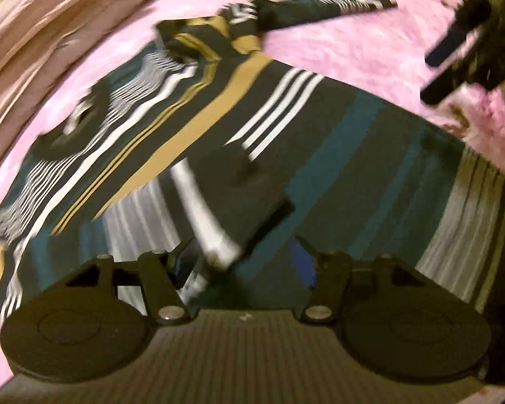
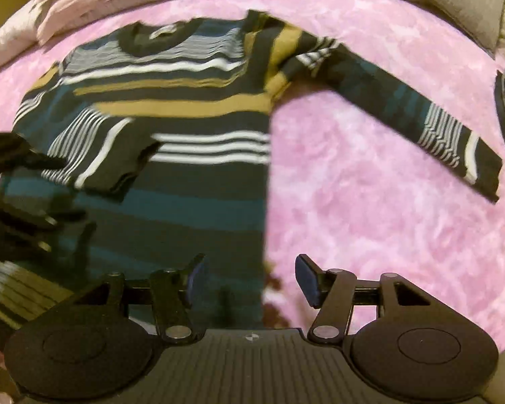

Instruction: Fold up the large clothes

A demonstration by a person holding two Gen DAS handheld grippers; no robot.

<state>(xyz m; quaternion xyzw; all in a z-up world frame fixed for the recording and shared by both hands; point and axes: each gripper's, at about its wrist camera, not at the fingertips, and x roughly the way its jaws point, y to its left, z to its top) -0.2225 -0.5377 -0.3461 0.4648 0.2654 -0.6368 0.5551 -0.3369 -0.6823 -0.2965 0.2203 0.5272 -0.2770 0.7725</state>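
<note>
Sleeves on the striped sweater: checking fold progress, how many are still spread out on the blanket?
1. The outstretched sleeve lies flat on the pink blanket to the right of the body; the other sleeve is folded across the sweater's front.

A: So we're looking at a knit sweater [image 2: 198, 175], soft matt cloth in dark, teal, tan and white stripes, the cuff end ribbed.

B: Yep, and under it we've got that pink blanket [image 2: 370, 208], fuzzy, plush pile, mottled and not shiny at all. The pale bedding [image 1: 33, 43] past it looks like smoother, creased cloth.

A: The right gripper [image 2: 250, 277] reads as matt black plastic to us, ridged body, with small shiny metal pins at the pivots. Blue pads [image 2: 308, 281] look rubbery.

B: Same on the left gripper [image 1: 242, 269], as far as we can tell through the blur.
</note>
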